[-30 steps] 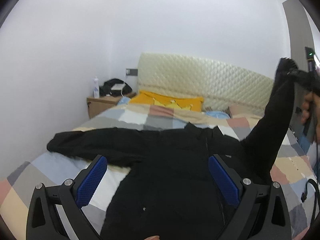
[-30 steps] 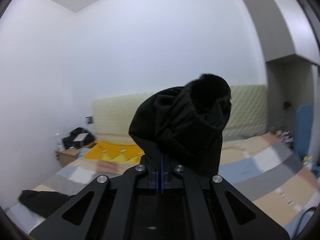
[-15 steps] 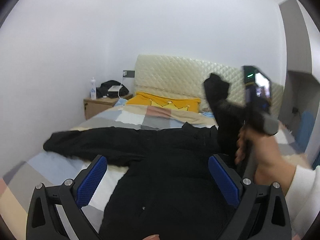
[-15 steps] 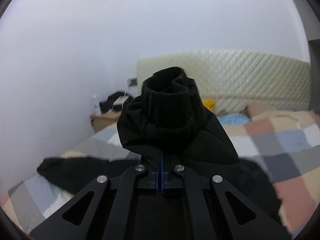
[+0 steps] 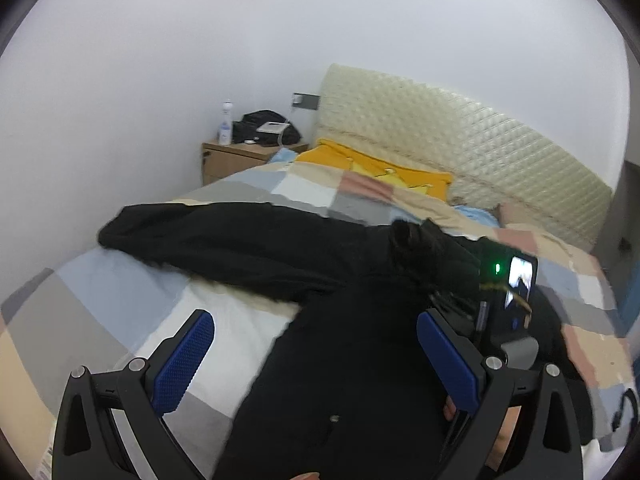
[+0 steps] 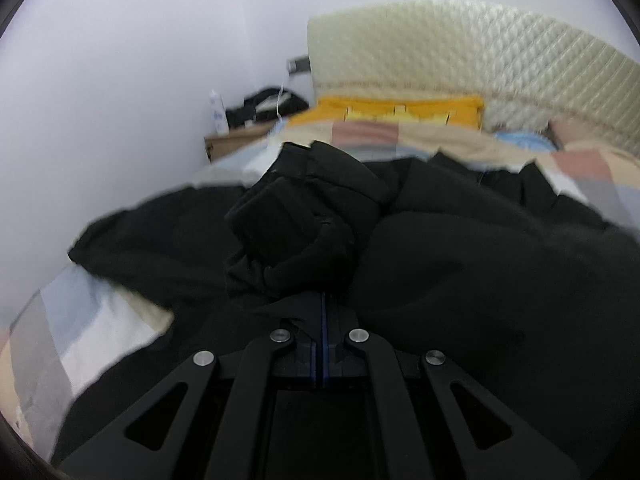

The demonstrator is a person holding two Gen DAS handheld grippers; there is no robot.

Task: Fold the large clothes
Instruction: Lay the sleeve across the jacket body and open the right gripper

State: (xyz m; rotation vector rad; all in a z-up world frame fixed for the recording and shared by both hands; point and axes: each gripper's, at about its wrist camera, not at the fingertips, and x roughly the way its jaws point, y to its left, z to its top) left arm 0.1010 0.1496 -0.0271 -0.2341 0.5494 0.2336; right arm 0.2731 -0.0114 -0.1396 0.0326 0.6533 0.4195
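- The left gripper (image 5: pixel 316 354) is hanging released, its blue pads (image 5: pixel 182 362) spread wide above the lower body of the black jacket (image 5: pixel 340 380) and gripping nothing.
- The jacket is lying front-up across the patchwork bedspread (image 5: pixel 120 304), well short of the yellow pillow (image 5: pixel 380 170) and the quilted headboard (image 5: pixel 460 128).
- Its far sleeve (image 5: pixel 208 236) is stretching out flat toward the wall side of the bed, not yet folded.
- The right gripper (image 6: pixel 324 312) is clenching the cuff of the other sleeve (image 6: pixel 296 232), with the jaws pressed together and dark cloth bunching just ahead of them.
- In the left wrist view that gripper (image 5: pixel 516 300) is sitting low over the jacket's chest, so the sleeve appears to be crossing the torso.
- To do this step well, I judge the cuff should be laid flat across the chest with the sleeve straight, and let go only when the cloth is resting on the body.
- The fabric is looking thick, matte and soft, bunching in heavy folds; it will likely hold a crease poorly and slump unless smoothed.
- The free left gripper could be pinning the body panel while the sleeve is settling.
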